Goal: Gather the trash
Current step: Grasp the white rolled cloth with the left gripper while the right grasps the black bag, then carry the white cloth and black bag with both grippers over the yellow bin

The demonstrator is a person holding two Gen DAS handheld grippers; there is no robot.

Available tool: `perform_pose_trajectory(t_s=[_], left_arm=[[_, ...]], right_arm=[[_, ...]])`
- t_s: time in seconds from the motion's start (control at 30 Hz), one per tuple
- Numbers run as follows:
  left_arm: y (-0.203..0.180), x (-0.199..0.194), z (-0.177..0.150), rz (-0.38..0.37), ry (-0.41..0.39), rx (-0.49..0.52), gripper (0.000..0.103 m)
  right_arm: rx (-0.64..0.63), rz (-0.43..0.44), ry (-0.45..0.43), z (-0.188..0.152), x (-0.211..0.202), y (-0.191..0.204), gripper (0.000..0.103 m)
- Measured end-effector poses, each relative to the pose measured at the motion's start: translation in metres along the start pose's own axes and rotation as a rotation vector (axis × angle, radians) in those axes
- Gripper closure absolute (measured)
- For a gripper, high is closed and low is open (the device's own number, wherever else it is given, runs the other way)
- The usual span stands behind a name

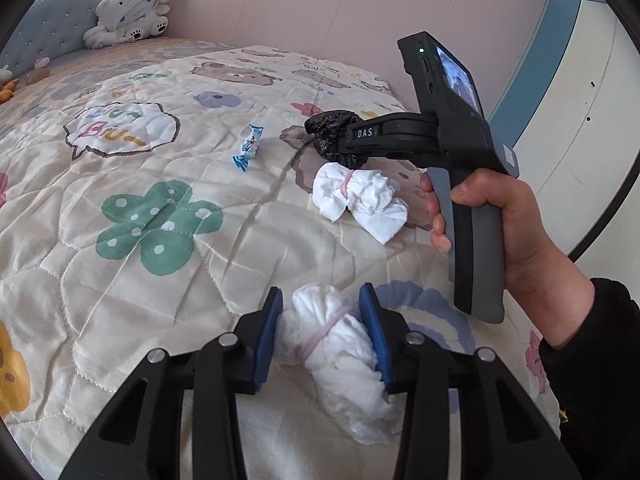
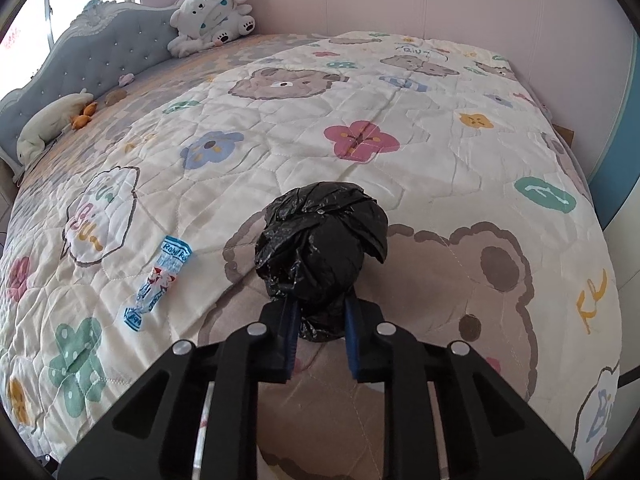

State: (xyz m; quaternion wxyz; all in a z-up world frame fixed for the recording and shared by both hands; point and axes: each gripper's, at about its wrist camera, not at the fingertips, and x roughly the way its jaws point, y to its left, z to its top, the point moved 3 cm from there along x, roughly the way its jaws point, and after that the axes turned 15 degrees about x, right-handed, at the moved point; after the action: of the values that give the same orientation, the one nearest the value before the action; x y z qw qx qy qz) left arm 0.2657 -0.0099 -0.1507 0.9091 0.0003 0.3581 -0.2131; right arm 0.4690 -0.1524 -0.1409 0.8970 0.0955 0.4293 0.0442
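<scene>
On the cartoon-print quilt point(image 1: 160, 280) lies a white tissue wad tied with a pink band point(image 1: 332, 344). My left gripper point(image 1: 324, 320) is shut on it, a blue pad pressing each side. In the right wrist view my right gripper point(image 2: 320, 320) is shut on the lower end of a crumpled black plastic bag point(image 2: 320, 248). The left wrist view shows that same right gripper point(image 1: 340, 138) on the black bag point(image 1: 326, 128), held by a person's hand point(image 1: 504, 216). A second banded white tissue wad point(image 1: 360, 200) lies just below the bag. A blue-and-white candy wrapper point(image 1: 248, 148) point(image 2: 160, 280) lies to the left.
A white plush toy point(image 1: 132, 8) point(image 2: 212, 12) leans at the blue tufted headboard point(image 2: 100, 52), with small soft toys point(image 2: 56, 124) beside it. A pink wall runs along the bed's far side. A white and blue wardrobe point(image 1: 568, 100) stands at the right.
</scene>
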Motion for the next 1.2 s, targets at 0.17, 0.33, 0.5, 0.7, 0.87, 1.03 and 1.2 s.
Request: perform_pose_trajectory(t_s=[0.17,0.33,0.5,0.7,0.87,1.03,1.2], left_arm=[[0.0,-0.008,0.003,0.011,-0.015,-0.001,0.066],[-0.004,-0.019,0.01,0.027,-0.028,0.014,0.066],[-0.015,-0.042,0.022,0.043,-0.058,0.031,0.066],[-0.035,-0.076,0.036,0.059,-0.084,0.052,0.066],[-0.065,-0.104,0.046,0.053,-0.112,0.084,0.066],[-0.099,-0.124,0.053,0.015,-0.137,0.127,0.066],[-0.13,-0.134,0.057,-0.022,-0.149,0.174,0.066]], right_arm=[[0.009,0.024,-0.028,0.002,-0.028,-0.007,0.085],[-0.006,0.036,-0.059,-0.002,-0.064,-0.014,0.085],[-0.009,0.05,-0.087,-0.013,-0.107,-0.027,0.085],[-0.004,0.044,-0.124,-0.034,-0.165,-0.054,0.085],[0.009,0.032,-0.157,-0.058,-0.22,-0.083,0.085],[0.044,0.017,-0.187,-0.082,-0.267,-0.114,0.085],[0.085,-0.01,-0.217,-0.104,-0.31,-0.148,0.085]])
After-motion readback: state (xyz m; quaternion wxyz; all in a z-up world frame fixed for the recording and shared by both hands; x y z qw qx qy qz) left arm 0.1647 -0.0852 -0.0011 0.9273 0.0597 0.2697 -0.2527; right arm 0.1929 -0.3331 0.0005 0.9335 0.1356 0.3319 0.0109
